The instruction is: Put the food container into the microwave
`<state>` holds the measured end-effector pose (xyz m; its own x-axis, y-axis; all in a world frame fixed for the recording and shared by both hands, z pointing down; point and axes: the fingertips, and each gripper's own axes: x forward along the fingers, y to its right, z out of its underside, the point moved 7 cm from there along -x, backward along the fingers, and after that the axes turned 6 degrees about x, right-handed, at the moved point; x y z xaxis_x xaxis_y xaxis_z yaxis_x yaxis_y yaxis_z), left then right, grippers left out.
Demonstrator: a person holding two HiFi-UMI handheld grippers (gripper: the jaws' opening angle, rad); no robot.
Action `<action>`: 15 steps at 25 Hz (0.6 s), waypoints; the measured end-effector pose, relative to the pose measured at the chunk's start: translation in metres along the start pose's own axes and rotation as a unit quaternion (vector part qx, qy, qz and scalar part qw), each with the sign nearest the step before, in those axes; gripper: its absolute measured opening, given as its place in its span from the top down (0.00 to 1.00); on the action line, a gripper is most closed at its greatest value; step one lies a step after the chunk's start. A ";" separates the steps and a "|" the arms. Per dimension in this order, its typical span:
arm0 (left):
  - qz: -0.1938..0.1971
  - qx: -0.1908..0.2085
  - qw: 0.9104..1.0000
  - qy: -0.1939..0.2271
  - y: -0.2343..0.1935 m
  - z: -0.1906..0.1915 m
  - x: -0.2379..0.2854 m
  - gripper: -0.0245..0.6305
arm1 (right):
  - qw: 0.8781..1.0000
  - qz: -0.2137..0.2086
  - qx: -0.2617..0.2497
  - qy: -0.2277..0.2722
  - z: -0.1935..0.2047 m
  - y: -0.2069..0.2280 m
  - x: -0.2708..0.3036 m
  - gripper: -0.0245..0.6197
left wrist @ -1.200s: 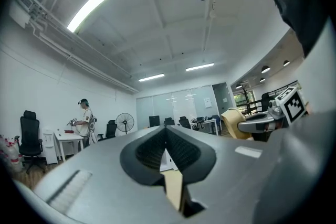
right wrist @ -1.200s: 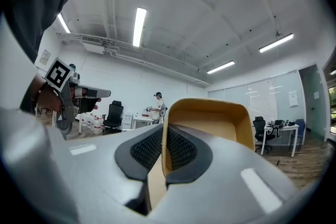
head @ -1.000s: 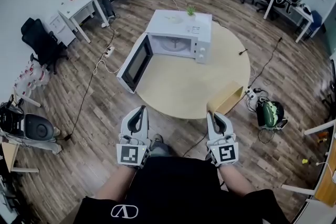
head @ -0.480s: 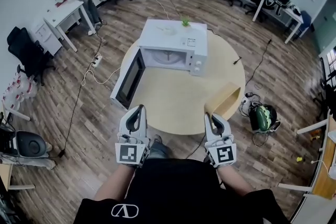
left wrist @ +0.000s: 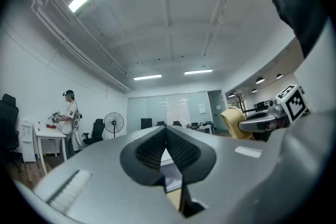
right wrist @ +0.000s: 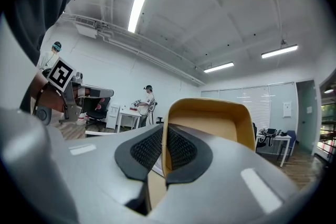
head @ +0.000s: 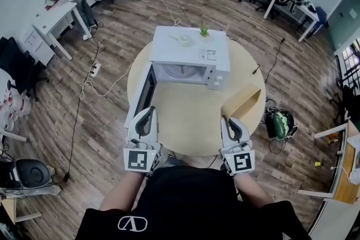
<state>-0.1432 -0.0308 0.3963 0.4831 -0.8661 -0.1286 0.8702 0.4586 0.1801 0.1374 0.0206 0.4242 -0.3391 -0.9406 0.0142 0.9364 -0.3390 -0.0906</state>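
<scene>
The round desk [head: 191,121] carries a white microwave [head: 188,45], its door [head: 144,91] swung open to the left. The tan container [head: 243,103] is at the desk's right edge, well apart from the microwave, tilted. The right tongs [head: 225,121] are clenched on its rim. The left tongs [head: 150,112] are pressed together with nothing between them. The label on the microwave's top is too small to read.
</scene>
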 end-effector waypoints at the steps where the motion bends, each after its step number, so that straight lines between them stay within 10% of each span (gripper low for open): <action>1: 0.003 -0.002 1.000 -0.003 -0.009 0.002 0.006 0.96 | 1.000 0.003 -0.002 0.000 -0.001 -0.004 0.009 0.93; 15: 0.021 -0.007 1.000 0.007 -0.068 0.016 0.065 0.96 | 1.000 0.021 -0.022 0.002 -0.011 -0.008 0.089 0.93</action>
<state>-0.1727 -0.1214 0.3914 0.5200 -0.8435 -0.1347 0.8506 0.4971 0.1713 0.0985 -0.0606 0.4156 -0.2997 -0.9540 0.0051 0.9451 -0.2976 -0.1352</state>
